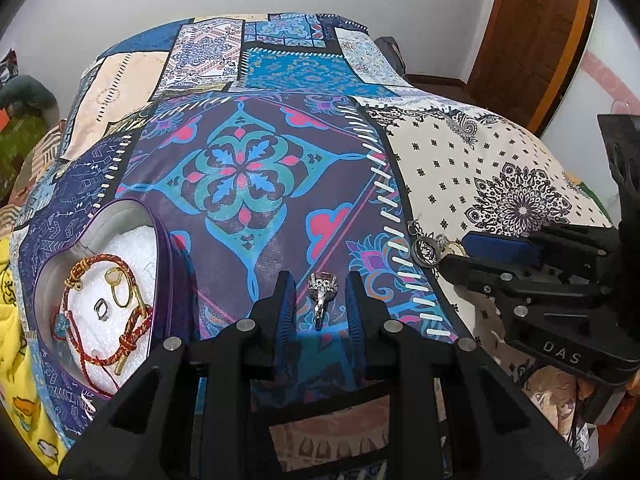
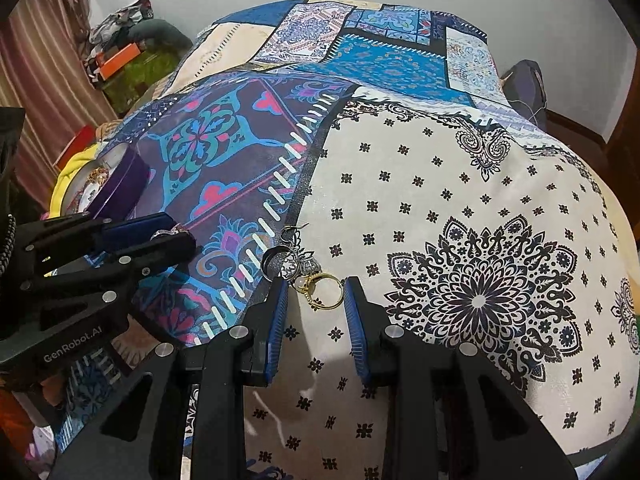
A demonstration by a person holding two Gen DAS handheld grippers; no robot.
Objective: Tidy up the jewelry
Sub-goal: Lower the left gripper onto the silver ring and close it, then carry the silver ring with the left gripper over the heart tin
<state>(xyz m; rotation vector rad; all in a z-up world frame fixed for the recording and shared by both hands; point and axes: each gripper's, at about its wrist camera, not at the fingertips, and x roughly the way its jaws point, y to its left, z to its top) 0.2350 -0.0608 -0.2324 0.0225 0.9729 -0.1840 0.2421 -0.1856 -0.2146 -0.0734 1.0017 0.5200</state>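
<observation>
A silver ring with a stone cluster (image 1: 323, 289) lies on the patterned bedspread between the open fingers of my left gripper (image 1: 320, 300). A gold ring (image 2: 323, 289) lies on the cream patch between the open fingers of my right gripper (image 2: 316, 300). Just beyond it lie dark round earrings (image 2: 286, 260); they also show in the left wrist view (image 1: 425, 249). A purple heart-shaped tin (image 1: 168, 264) at the left holds a red and gold cord bracelet (image 1: 100, 308), a gold ring (image 1: 119, 286) and a small silver ring (image 1: 102, 309) on white padding.
The bedspread (image 1: 248, 176) covers a bed that drops off at the near edge. A yellow cloth (image 1: 16, 320) lies left of the tin. Clutter and an orange box (image 2: 120, 58) sit far left by the wall. A wooden door (image 1: 532, 40) stands at the back right.
</observation>
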